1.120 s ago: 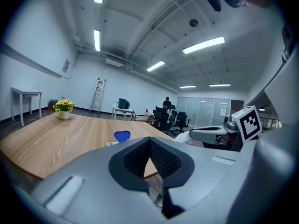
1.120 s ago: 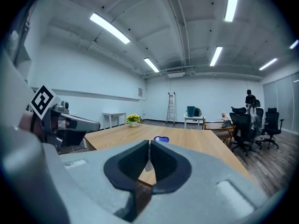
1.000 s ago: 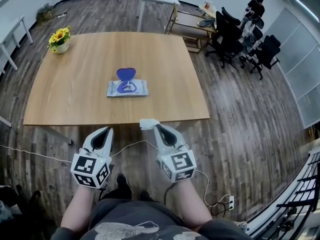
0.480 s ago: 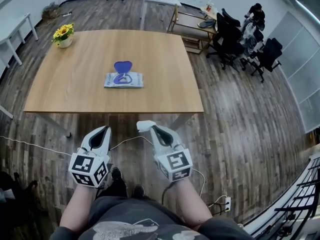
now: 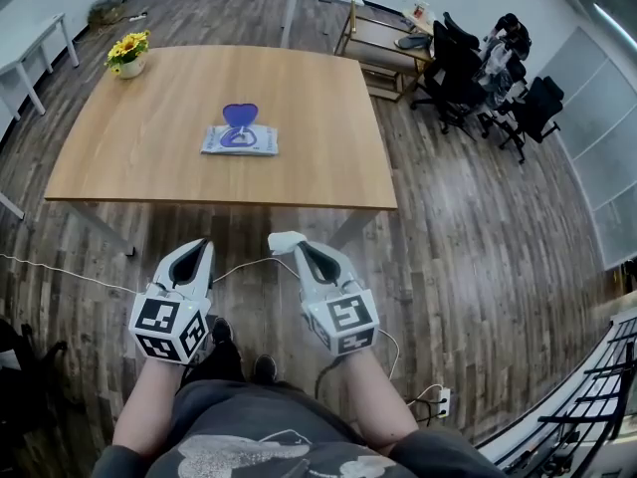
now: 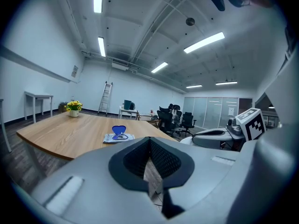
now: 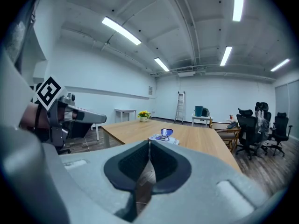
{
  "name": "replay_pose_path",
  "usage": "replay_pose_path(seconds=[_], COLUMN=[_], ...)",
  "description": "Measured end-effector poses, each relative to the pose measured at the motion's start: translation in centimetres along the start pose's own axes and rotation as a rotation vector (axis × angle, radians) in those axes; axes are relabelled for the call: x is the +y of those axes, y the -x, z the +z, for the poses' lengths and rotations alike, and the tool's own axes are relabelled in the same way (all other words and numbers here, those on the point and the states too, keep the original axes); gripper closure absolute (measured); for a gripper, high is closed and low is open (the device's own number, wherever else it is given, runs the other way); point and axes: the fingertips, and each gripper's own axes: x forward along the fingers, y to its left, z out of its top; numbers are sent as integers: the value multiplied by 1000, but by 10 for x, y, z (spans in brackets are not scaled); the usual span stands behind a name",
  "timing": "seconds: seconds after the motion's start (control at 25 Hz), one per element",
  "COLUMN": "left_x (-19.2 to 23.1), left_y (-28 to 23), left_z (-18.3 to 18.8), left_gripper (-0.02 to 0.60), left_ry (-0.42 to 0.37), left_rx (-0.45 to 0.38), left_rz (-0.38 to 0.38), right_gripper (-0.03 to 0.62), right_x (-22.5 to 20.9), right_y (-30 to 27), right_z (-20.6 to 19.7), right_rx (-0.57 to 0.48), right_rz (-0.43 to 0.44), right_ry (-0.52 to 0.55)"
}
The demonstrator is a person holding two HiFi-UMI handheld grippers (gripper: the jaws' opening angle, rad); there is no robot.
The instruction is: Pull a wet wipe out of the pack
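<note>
The wet wipe pack (image 5: 239, 140) lies flat on the wooden table (image 5: 139, 172), its blue heart-shaped lid (image 5: 240, 116) standing open. Both grippers hover over the floor, short of the table's near edge and well apart from the pack. My left gripper (image 5: 202, 246) is shut, and nothing shows between its pads (image 6: 150, 157). My right gripper (image 5: 300, 248) is shut too; a small white wipe (image 5: 283, 239) sticks out at its tip in the head view. The right gripper view shows the pads (image 7: 148, 155) closed and the pack (image 7: 163, 137) far ahead, the wipe hidden.
A pot of yellow flowers (image 5: 126, 53) stands at the table's far left corner. Office chairs (image 5: 468, 63) and a low shelf (image 5: 383, 53) are beyond the table to the right. A cable (image 5: 249, 266) runs over the wooden floor under the grippers.
The table and pack have receded up the head view as both grippers drew back from the table edge together. Both stay shut; the white piece stays at the right tip.
</note>
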Motion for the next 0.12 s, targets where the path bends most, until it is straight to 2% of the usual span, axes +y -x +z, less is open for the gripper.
replay_pose_path(seconds=[0.12], left_x=[-8], left_y=[2], left_z=[-4], left_gripper=[563], left_ry=[3], left_rx=[4], left_rz=[-3], right_gripper=[591], right_x=[-2], right_y=[7], right_z=[-4], right_rx=[2], right_rz=[2], right_ry=[-1])
